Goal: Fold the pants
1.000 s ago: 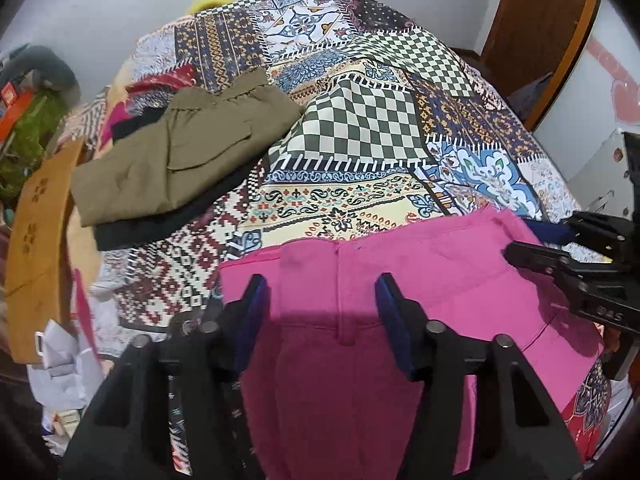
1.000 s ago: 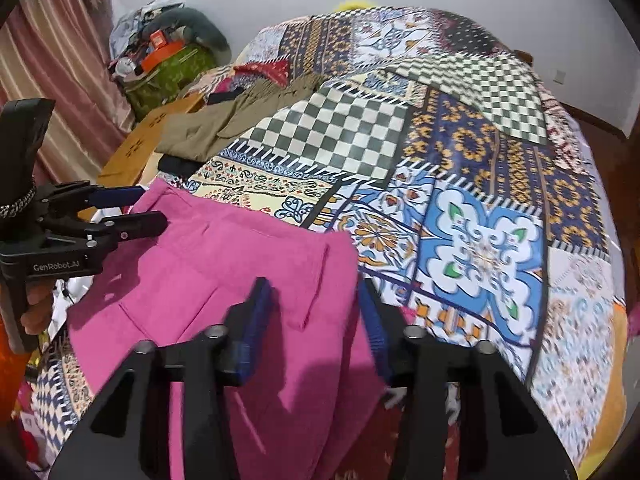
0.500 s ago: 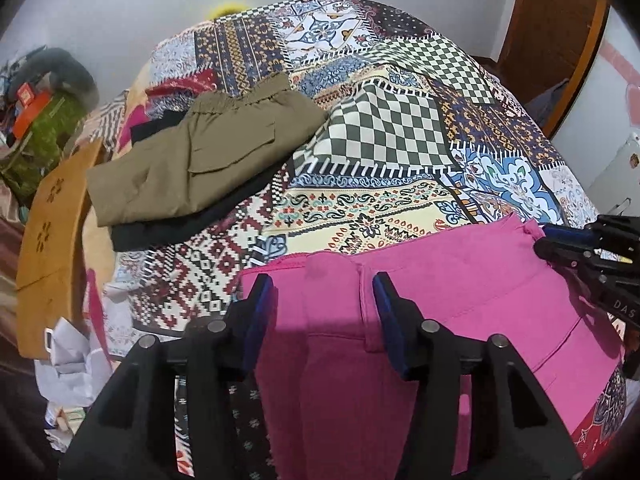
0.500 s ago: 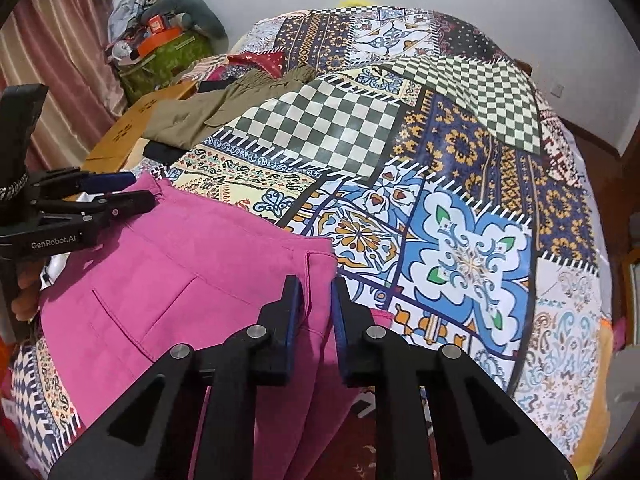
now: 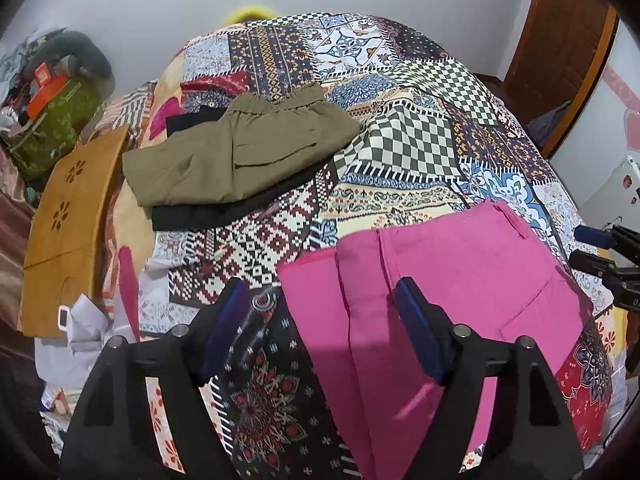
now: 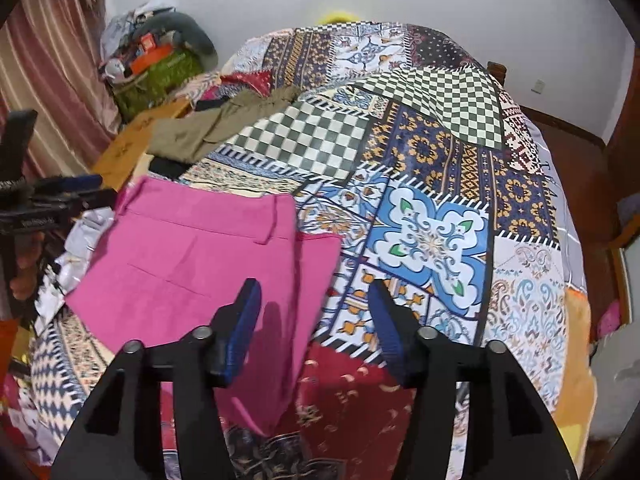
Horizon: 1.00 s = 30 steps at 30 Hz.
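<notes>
The pink pants [image 5: 452, 280] lie folded on the patchwork bedspread [image 5: 404, 148], waistband toward the far side. My left gripper [image 5: 320, 320] hovers above their left edge with its jaws opening; the blue pads do not touch the cloth. In the right wrist view the pink pants [image 6: 192, 256] lie at the left. My right gripper [image 6: 316, 320] hangs over their right edge, jaws also opening and clear of the fabric. Each view shows the other gripper at its margin: the right one [image 5: 600, 256] and the left one [image 6: 68, 196].
Folded olive pants [image 5: 240, 156] rest on a black garment [image 5: 224, 212] at the bed's far left. A wooden board [image 5: 68, 232] leans beside the bed, with a green bag [image 5: 52, 120] and clutter behind. A brown door [image 5: 560, 40] stands at the far right.
The right gripper, pinched on the pants' edge half a second ago, has spread its jaws and let go. The left jaws widened too. Both grippers drew back and up from the pants.
</notes>
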Each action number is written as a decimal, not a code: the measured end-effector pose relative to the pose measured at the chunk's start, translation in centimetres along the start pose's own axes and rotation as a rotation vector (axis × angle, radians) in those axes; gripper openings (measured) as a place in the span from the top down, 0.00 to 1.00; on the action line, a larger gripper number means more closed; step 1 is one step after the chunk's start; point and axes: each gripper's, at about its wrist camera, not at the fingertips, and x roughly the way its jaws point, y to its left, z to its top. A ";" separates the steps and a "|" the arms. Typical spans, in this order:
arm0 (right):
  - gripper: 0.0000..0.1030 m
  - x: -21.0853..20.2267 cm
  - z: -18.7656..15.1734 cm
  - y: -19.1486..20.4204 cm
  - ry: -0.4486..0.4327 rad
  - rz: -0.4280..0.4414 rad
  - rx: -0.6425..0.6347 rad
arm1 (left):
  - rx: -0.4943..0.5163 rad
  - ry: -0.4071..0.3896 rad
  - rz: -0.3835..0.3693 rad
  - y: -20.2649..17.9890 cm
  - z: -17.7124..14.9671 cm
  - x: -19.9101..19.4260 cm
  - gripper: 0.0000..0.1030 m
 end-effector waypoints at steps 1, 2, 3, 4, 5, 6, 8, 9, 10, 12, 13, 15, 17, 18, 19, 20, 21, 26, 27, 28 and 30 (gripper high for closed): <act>0.49 0.1 -0.1 0.3 0.004 0.011 0.001 | -0.016 0.004 -0.023 0.1 -0.3 0.0 0.26; 0.49 0.2 -0.1 0.6 0.007 0.024 0.003 | -0.033 0.013 -0.050 0.2 -0.6 0.1 0.25; 0.49 0.4 -0.2 0.9 0.009 0.034 0.006 | -0.045 0.021 -0.068 0.2 -0.9 0.2 0.24; 0.49 0.6 -0.2 1.1 0.014 0.048 0.008 | -0.062 0.035 -0.092 0.3 -1.3 0.5 0.24; 0.49 1.0 -0.3 1.4 0.022 0.057 0.006 | -0.074 0.057 -0.113 0.2 -1.8 0.9 0.24; 0.49 1.2 -0.5 1.5 0.025 0.060 0.004 | -0.080 0.076 -0.121 0.2 -2.2 1.3 0.23; 0.49 1.9 -0.7 1.7 0.037 0.057 0.005 | -0.090 0.100 -0.132 0.2 -2.8 1.9 0.23; 0.49 2.3 -0.8 1.6 0.048 0.059 0.009 | -0.101 0.102 -0.141 0.2 -3.0 2.0 0.22; 0.49 2.6 -0.9 1.5 0.056 0.064 0.014 | -0.115 0.105 -0.156 0.4 -3.2 2.1 0.22; 0.46 3.0 -1.1 1.1 0.058 0.075 0.033 | -0.141 0.130 -0.202 0.9 -3.4 2.6 0.22; 0.41 3.1 -1.1 0.8 0.058 0.080 0.047 | -0.149 0.139 -0.222 1.1 -3.4 2.9 0.22; 0.39 3.5 -1.2 0.0 0.062 0.097 0.082 | -0.177 0.153 -0.259 1.5 -3.5 3.5 0.20; 0.39 4.0 -1.3 -0.6 0.086 0.139 0.120 | -0.200 0.166 -0.293 1.8 -3.7 4.1 0.20; 0.39 4.1 -1.3 -0.8 0.085 0.152 0.131 | -0.211 0.169 -0.311 2.0 -3.7 4.3 0.20; 0.39 4.2 -1.4 -1.0 0.087 0.162 0.135 | -0.216 0.169 -0.320 2.1 -3.7 4.3 0.20; 0.39 4.3 -1.3 -1.0 0.089 0.168 0.138 | -0.223 0.168 -0.330 2.1 -3.7 4.4 0.21; 0.39 4.4 -1.2 -1.1 0.090 0.175 0.143 | -0.226 0.165 -0.336 2.1 -3.7 4.4 0.23; 0.63 4.5 -1.2 -0.7 0.088 0.215 0.139 | -0.208 0.138 -0.374 1.5 -3.7 3.7 0.46; 0.65 4.5 -1.1 -0.5 0.089 0.221 0.140 | -0.206 0.135 -0.375 1.4 -3.6 3.6 0.49; 0.67 4.6 -1.1 -0.5 0.089 0.223 0.139 | -0.204 0.133 -0.373 1.3 -3.7 3.5 0.50; 0.70 4.5 -1.1 -0.3 0.085 0.223 0.138 | -0.209 0.130 -0.375 1.2 -3.7 3.3 0.56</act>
